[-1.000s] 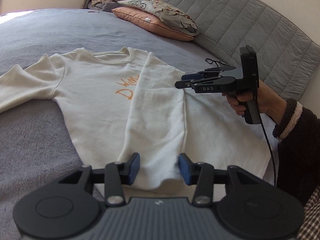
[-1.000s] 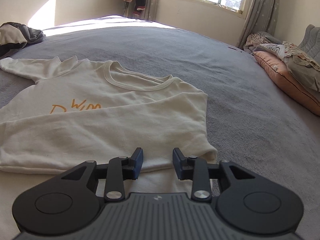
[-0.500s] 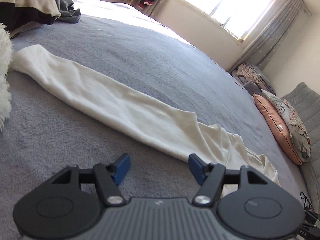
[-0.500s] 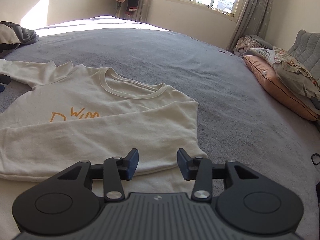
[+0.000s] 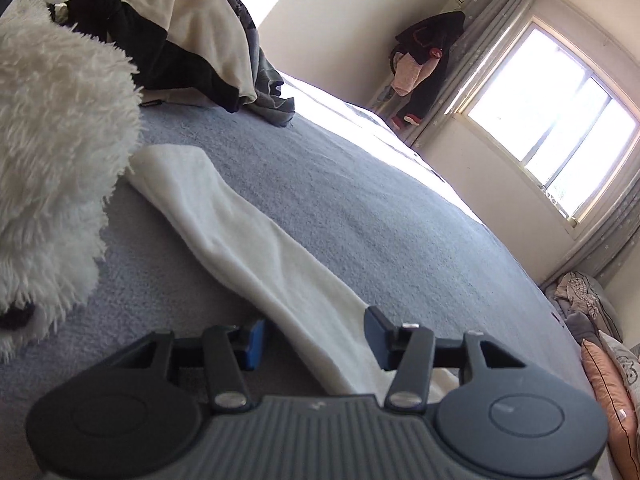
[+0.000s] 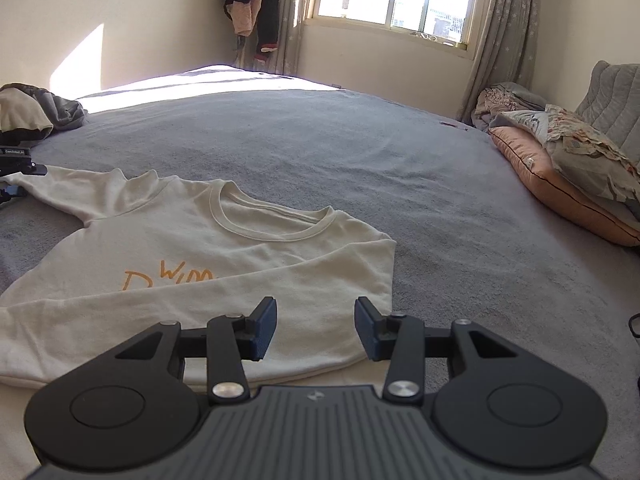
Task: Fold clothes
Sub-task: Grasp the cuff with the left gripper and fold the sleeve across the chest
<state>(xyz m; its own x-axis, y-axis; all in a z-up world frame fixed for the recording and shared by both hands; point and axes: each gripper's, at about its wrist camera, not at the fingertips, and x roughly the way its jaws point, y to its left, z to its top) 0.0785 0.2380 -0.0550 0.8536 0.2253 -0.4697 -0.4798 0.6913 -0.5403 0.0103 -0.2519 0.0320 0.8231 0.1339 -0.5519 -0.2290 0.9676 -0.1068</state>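
Note:
A cream long-sleeved shirt (image 6: 192,256) with orange lettering lies face up on the grey bed (image 6: 360,152). One sleeve is folded across its chest. The other sleeve (image 5: 256,248) stretches flat away from the body. My left gripper (image 5: 314,338) is open, its jaws on either side of this sleeve, low over it. It shows at the far left edge of the right wrist view (image 6: 16,168). My right gripper (image 6: 316,328) is open and empty, just above the shirt's folded sleeve near its right side edge.
A fluffy white garment (image 5: 52,152) lies at the left of the outstretched sleeve. A heap of dark and beige clothes (image 5: 184,40) lies beyond it. Pillows (image 6: 560,168) lie along the headboard at the right. Clothes hang by the window (image 6: 256,16).
My left gripper swung away from the shirt's body to the outstretched sleeve and moved along it towards the cuff. My right gripper opened wider and rose slightly.

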